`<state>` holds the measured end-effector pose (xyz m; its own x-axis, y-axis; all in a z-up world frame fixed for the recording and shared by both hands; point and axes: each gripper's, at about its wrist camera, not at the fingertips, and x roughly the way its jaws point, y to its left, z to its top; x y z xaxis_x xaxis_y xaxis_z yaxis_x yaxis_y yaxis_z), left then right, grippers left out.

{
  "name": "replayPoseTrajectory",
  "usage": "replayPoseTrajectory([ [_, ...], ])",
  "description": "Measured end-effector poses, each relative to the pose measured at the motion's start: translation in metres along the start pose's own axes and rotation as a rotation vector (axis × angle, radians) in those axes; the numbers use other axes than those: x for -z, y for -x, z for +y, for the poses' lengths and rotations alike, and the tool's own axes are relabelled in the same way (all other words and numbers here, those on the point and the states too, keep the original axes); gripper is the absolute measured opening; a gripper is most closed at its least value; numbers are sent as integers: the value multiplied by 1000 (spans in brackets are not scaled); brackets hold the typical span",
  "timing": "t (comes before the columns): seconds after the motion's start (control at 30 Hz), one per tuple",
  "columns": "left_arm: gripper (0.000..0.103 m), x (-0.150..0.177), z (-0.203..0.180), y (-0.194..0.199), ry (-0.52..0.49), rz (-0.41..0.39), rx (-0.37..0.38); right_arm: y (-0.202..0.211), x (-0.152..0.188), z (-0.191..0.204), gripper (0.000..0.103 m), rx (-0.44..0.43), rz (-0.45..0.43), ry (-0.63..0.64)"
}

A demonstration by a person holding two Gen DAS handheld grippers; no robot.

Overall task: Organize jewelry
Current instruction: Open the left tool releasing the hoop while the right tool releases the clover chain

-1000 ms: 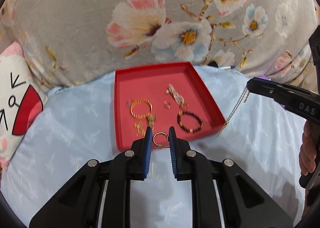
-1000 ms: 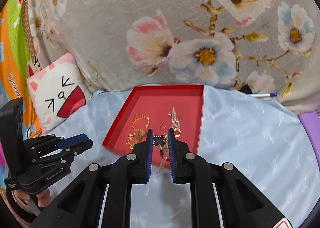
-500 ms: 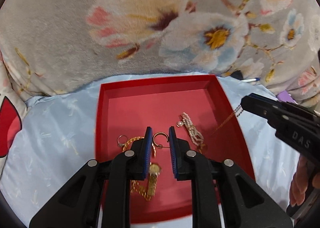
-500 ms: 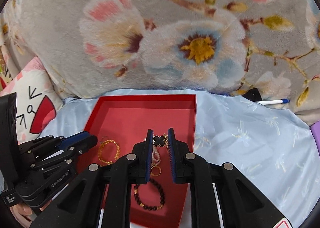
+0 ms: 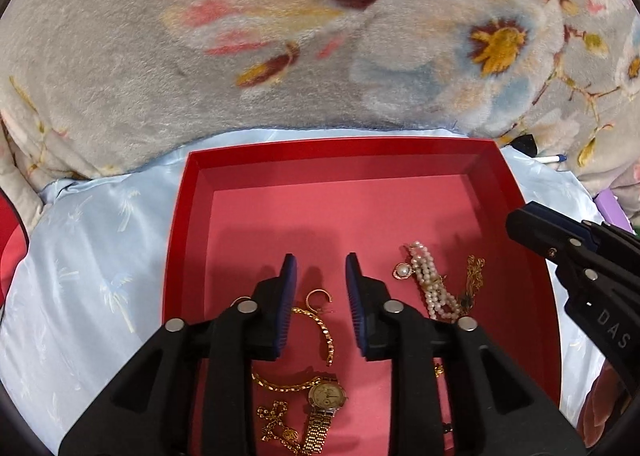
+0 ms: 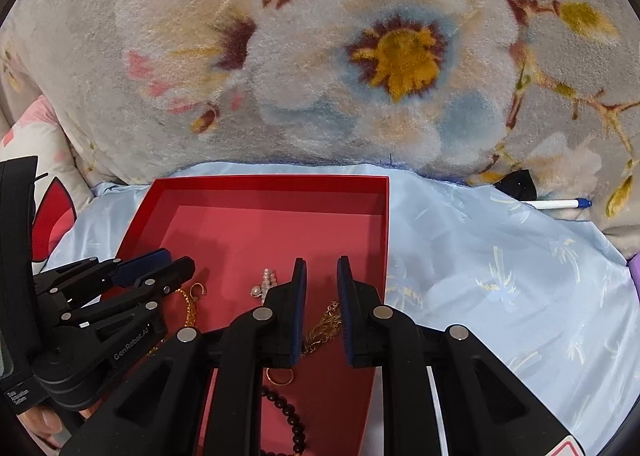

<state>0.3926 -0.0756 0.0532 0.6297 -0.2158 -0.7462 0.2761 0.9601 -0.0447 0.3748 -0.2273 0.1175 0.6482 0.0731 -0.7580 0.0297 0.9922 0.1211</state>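
Your left tongs [image 5: 320, 268] hang over the red tray [image 5: 384, 148] with their blue pads spread and nothing between them; a small gold hoop earring [image 5: 319, 297] lies on the tray floor just beneath the gap, beside a curved gold chain bracelet [image 5: 320, 326]. Nearer to you in that view sit a gold watch [image 5: 326, 396] and a tangled gold chain with a pendant [image 5: 278, 422]. Your right tongs [image 6: 321, 276] are also spread and empty, poised over the tray's right side; a thin gold necklace [image 6: 325, 324] lies heaped on the floor below the gap, touching neither pad as far as you can see. Left of it rests a pearl bracelet [image 6: 267, 284], and closer to you a plain gold ring [image 6: 280, 376] and a dark beaded bracelet [image 6: 290, 416]. The tray rests on a pale blue satin sheet [image 6: 500, 276], with a floral plush blanket [image 6: 320, 56] behind it and a pen [image 6: 560, 203] at the blanket's foot.
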Motion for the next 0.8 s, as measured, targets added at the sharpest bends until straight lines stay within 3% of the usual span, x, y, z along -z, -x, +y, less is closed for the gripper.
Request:
replayPoseTrajectory([
  [0.13,27,3,4,5,0,-15,-16,6,5,1,15,1,-12,10],
  [0.33,36,16,8,30,4,-62,-42,30,22,1,16,-31,-37,3],
  [0.47,47,35,8,57,-6,-99,-52,51,46,0,23,-53,-47,-21],
  [0.63,47,74,10,80,5,-91,-51,77,87,3,28,-90,-40,-46],
  [0.8,47,107,8,94,21,-102,-90,98,123,23,36,-58,-56,-5],
])
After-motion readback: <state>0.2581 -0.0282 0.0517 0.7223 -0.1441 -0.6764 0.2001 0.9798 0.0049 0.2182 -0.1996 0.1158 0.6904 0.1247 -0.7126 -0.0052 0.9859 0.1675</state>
